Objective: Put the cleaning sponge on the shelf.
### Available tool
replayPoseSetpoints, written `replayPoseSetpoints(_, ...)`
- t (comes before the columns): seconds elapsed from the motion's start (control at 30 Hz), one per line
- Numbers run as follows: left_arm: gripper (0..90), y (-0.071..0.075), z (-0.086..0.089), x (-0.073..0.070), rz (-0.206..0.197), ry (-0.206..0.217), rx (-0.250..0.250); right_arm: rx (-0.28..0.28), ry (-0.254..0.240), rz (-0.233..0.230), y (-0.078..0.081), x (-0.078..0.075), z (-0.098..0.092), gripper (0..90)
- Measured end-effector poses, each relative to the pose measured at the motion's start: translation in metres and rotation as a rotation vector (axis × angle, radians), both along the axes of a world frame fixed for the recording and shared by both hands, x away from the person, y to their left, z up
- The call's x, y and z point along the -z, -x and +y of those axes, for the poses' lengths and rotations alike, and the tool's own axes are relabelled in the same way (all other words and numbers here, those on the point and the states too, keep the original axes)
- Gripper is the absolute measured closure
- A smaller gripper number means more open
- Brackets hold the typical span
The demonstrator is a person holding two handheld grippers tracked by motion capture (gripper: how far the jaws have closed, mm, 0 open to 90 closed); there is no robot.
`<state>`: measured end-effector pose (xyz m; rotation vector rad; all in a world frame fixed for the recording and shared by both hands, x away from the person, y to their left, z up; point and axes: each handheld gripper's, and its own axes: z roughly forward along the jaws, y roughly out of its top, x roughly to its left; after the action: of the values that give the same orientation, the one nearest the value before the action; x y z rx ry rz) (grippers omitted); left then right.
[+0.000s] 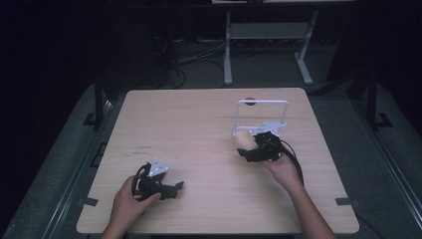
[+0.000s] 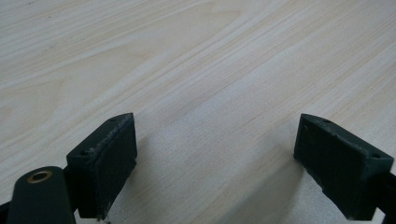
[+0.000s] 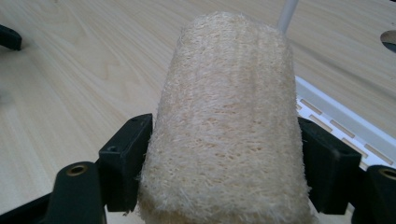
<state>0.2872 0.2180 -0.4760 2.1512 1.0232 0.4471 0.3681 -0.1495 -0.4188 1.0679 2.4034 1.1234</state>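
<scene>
A pale tan loofah sponge [image 3: 226, 121] stands between the jaws of my right gripper [image 3: 224, 161], and both pads press on its sides. In the high view the right gripper [image 1: 249, 145] holds the loofah [image 1: 244, 139] just in front of a white wire rack [image 1: 262, 115] at the table's right centre. My left gripper [image 1: 171, 188] rests low over the table's near left, held by a hand. Its jaws stand wide apart in the left gripper view, with only bare wood between the left gripper [image 2: 215, 163] pads.
The light wooden table [image 1: 199, 129] has a round hole [image 1: 250, 101] near its far edge behind the rack. The rack's white slotted base [image 3: 336, 121] lies right of the loofah. A white table frame [image 1: 268, 45] and cables stand on the dark floor beyond.
</scene>
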Motion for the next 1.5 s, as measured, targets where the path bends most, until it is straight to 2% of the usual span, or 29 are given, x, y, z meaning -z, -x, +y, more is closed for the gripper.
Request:
replayPoseSetpoints(0.6, 12.6, 0.0, 0.0, 0.0, -0.001, 0.006, -0.003, 0.042, 0.021, -0.01, -0.025, 0.003, -0.006, 26.0)
replayPoseSetpoints(0.97, 12.6, 0.0, 0.0, 0.0, 0.0, 0.001, 0.0, 0.087, 0.021, 0.01, -0.043, 0.017, -0.011, 26.0)
replayPoseSetpoints(1.23, 12.6, 0.0, 0.0, 0.0, 0.0, 0.001, 0.001, 0.115, 0.043, 0.02, -0.053, 0.028, -0.013, 25.9)
replayPoseSetpoints(1.5, 12.6, 0.0, 0.0, 0.0, 0.002, 0.0, 0.002, 0.123, 0.053, 0.03, -0.061, 0.033, -0.012, 25.9)
